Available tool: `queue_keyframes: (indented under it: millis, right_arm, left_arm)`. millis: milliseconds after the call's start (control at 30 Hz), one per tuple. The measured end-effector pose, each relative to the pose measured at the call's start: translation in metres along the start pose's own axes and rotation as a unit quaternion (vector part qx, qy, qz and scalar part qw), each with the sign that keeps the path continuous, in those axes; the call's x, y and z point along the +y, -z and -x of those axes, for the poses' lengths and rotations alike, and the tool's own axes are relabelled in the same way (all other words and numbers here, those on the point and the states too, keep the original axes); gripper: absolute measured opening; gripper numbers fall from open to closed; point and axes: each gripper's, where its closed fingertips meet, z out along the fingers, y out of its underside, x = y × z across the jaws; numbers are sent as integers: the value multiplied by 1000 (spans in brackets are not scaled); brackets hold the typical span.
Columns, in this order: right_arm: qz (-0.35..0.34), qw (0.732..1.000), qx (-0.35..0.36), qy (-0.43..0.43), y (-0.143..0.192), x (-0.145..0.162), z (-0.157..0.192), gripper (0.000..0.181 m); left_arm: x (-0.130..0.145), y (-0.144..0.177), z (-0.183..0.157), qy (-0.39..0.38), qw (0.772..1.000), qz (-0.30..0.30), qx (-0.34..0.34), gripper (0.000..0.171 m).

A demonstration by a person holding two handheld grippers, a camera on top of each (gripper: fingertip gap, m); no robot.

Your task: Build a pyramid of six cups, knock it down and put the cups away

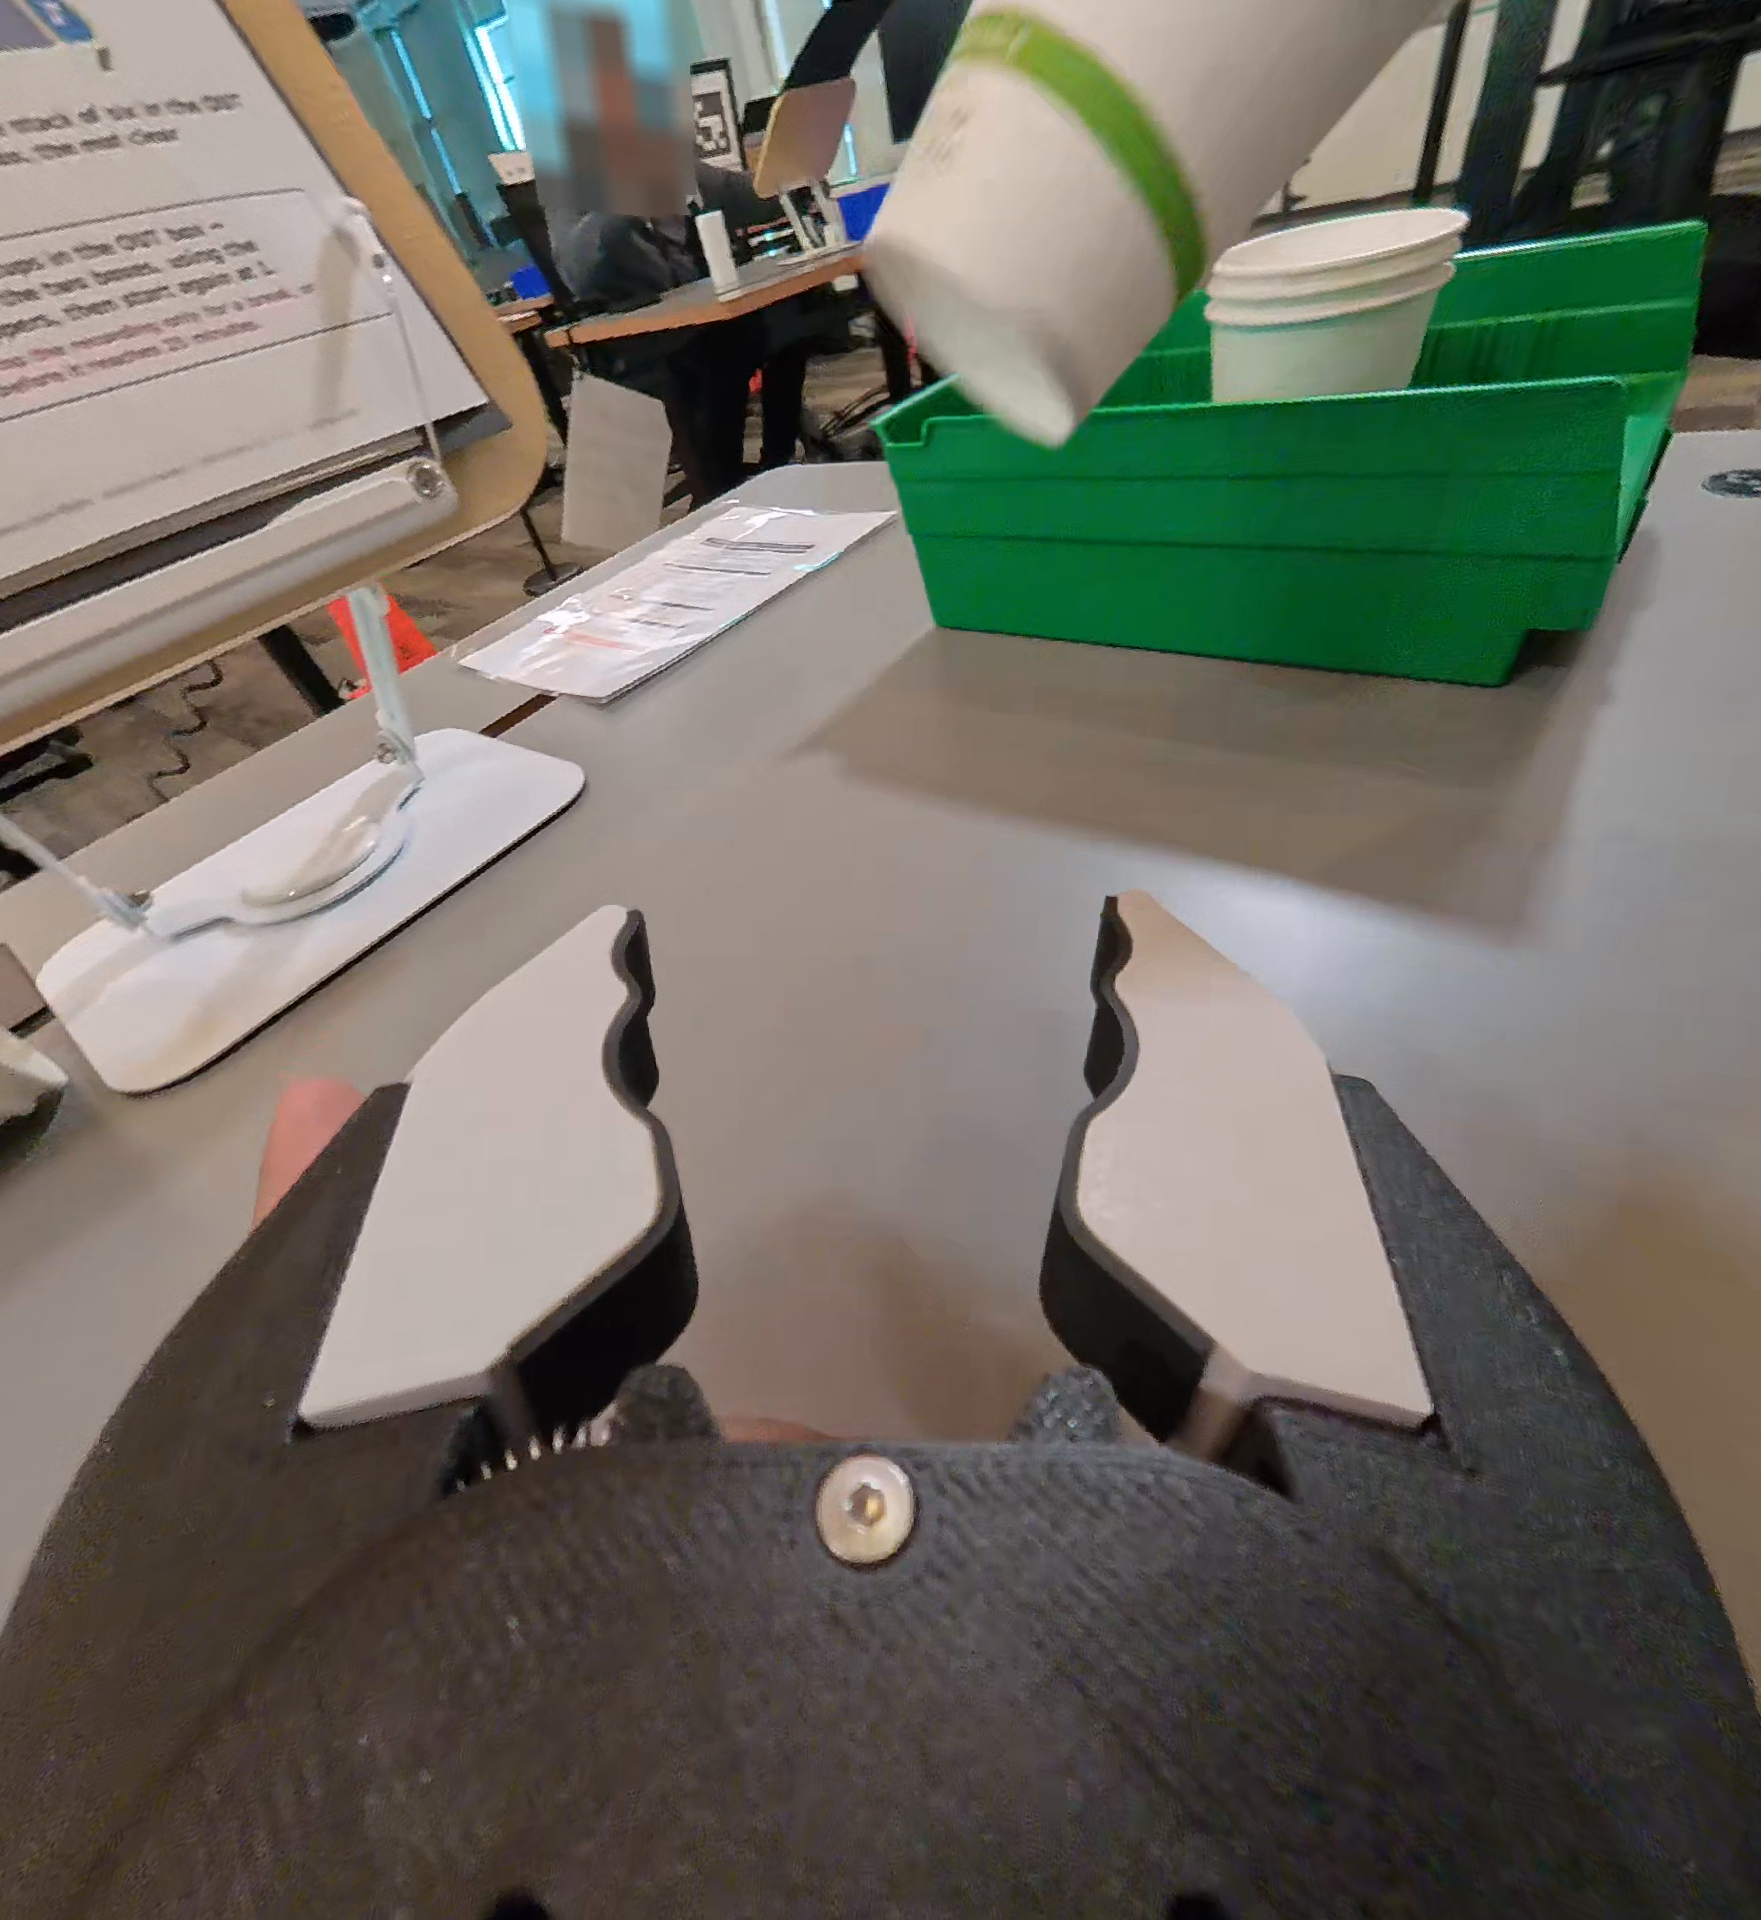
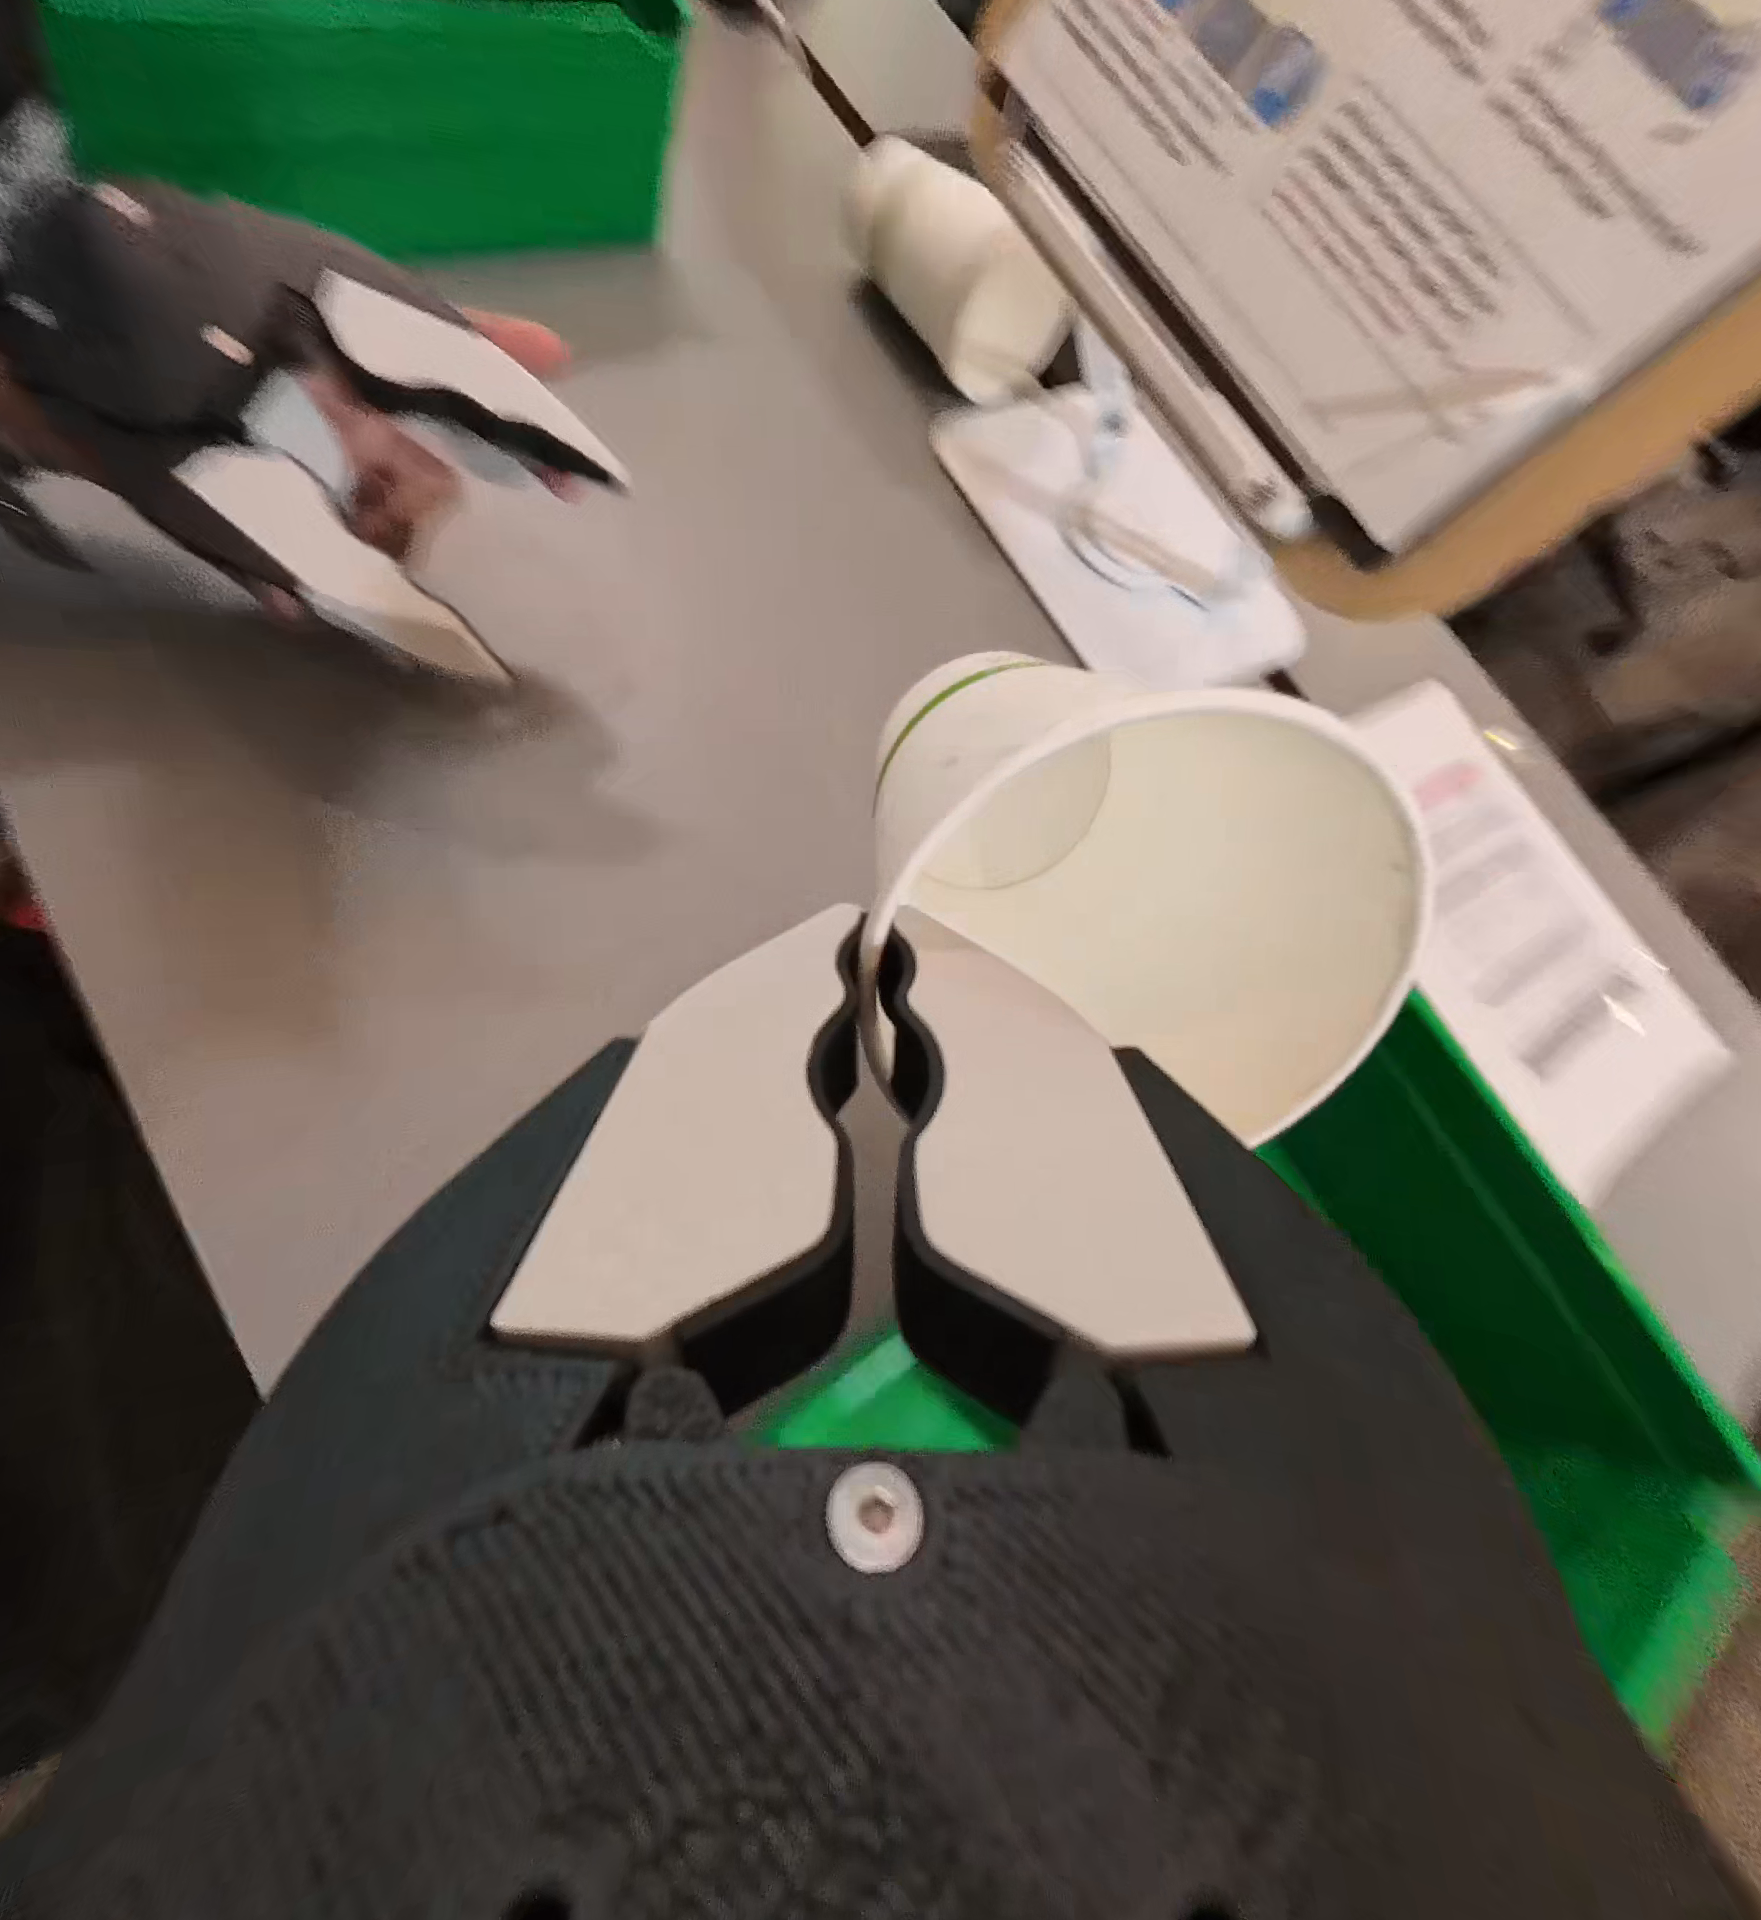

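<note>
Pinching paper cup [image 2: 1146,894] rim: right gripper [image 2: 878,961] clenched, cup tilted | left gripper [image 1: 876,935] released, empty

— What are the tongs [image 1: 876,1023] at lower centre made of?
— Rough, ribbed black printed plastic, smooth matt grey plates, a shiny metal screw [image 1: 863,1509].

— And the cup [image 2: 1156,894] right of centre?
— Thin matt white paper with a green band.

— The surroundings?
— A smooth satin grey desk [image 1: 959,831], glossy ridged green plastic bins [image 1: 1260,520] at upper right, a wood-edged board [image 1: 486,343] upper left carrying printed paper.
</note>
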Motion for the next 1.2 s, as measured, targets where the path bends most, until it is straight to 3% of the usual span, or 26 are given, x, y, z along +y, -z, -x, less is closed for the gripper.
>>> queue_keyframes:
  millis: [167, 300, 467, 800, 900, 1000, 1200]
  right_arm:
    - [162, 973, 165, -29, 89, 57, -60, 1]
    - [178, 966, 158, -96, 121, 84, -61, 1]
    - [204, 958, 182, -92, 122, 98, -72, 2]
    - [265, 945, 176, -75, 89, 124, -78, 2]
    - [263, 942, 200, -65, 87, 126, -84, 17]
    - [246, 944, 213, -59, 88, 122, -87, 33]
    - [202, 948, 240, -48, 96, 106, -95, 35]
  left_arm:
    - [6, 13, 8, -1, 1000, 9, -29, 81]
    - [5, 20, 12, 17, 999, 6, -43, 81]
    - [5, 21, 12, 22, 998, 7, -51, 80]
    - [11, 16, 2, 10, 999, 19, -41, 80]
    - [9, 17, 5, 16, 999, 15, -44, 80]
    - [1, 23, 17, 38, 997, 9, -61, 81]
    - [-15, 50, 64, 117, 986, -34, -117, 80]
